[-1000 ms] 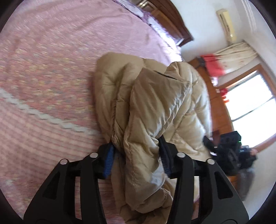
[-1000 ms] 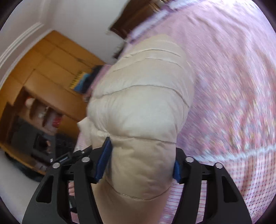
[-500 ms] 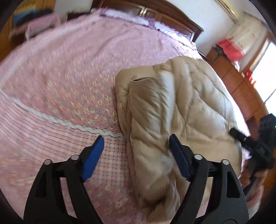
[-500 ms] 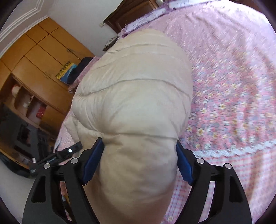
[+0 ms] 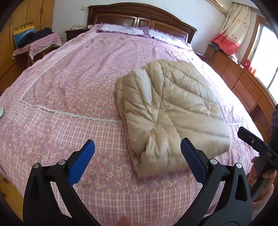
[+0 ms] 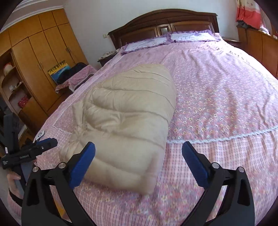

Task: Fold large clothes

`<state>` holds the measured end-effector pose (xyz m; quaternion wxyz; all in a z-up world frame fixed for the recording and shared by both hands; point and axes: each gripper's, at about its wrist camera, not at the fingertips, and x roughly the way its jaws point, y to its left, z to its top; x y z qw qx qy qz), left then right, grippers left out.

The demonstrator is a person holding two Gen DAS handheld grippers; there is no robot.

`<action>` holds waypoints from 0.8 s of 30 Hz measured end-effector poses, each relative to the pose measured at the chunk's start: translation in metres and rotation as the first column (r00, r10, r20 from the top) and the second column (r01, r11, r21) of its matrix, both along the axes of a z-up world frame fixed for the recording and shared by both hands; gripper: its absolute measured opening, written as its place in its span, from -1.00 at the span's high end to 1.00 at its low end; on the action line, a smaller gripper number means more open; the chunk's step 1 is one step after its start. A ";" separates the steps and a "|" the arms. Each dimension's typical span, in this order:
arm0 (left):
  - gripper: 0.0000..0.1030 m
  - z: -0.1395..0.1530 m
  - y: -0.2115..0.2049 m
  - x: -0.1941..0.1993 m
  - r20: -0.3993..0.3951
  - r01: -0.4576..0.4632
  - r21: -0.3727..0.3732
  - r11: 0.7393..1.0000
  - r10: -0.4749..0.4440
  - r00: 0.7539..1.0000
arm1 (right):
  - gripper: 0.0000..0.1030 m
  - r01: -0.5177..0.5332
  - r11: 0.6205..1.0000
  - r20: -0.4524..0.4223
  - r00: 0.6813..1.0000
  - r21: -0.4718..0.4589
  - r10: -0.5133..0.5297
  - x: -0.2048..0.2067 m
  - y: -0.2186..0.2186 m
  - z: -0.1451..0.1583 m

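Observation:
A beige quilted down jacket (image 5: 172,114) lies folded into a thick bundle on the pink floral bedspread (image 5: 69,90), near the bed's foot. It also shows in the right wrist view (image 6: 128,118). My left gripper (image 5: 137,156) is open and empty, held back from the jacket's near edge. My right gripper (image 6: 139,156) is open and empty, just short of the bundle's near end. The right gripper's body shows at the right edge of the left wrist view (image 5: 255,144); the left gripper's body shows at the left of the right wrist view (image 6: 29,153).
A dark wooden headboard (image 5: 139,15) and purple pillows (image 5: 121,31) stand at the far end. A wooden wardrobe (image 6: 34,57) and a cloth-covered stool (image 6: 78,76) are left of the bed. A wooden dresser (image 5: 243,81) runs along the right under a window.
Both grippers opened and let go of the jacket, then drew back toward the foot of the bed. The jacket now rests folded on the bedspread.

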<state>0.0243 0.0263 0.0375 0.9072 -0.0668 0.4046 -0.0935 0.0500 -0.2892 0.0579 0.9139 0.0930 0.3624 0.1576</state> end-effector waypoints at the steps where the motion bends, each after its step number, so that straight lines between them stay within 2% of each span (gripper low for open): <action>1: -0.91 -0.001 -0.002 -0.006 -0.002 0.003 0.012 1.000 -0.003 1.000 | -0.89 0.003 1.000 0.001 1.000 -0.005 -0.003 -0.006 0.000 -0.001; 5: -0.91 -0.011 -0.008 -0.020 -0.029 0.005 0.048 0.999 -0.003 1.000 | -0.89 -0.001 1.000 -0.022 1.000 -0.005 0.001 -0.025 0.003 -0.006; 10: -0.91 -0.022 -0.023 -0.034 -0.025 -0.018 0.117 0.993 0.021 0.999 | -0.89 0.043 0.996 -0.046 0.998 -0.076 -0.046 -0.047 0.008 -0.022; 19: -0.91 -0.053 -0.031 -0.053 -0.079 -0.086 0.156 0.984 0.099 0.992 | -0.89 0.072 0.987 -0.044 0.996 -0.143 -0.079 -0.065 0.009 -0.045; 24: -0.91 -0.062 -0.030 -0.057 -0.089 -0.101 0.175 0.979 0.118 0.989 | -0.89 0.082 0.985 -0.073 0.993 -0.149 -0.094 -0.071 0.008 -0.062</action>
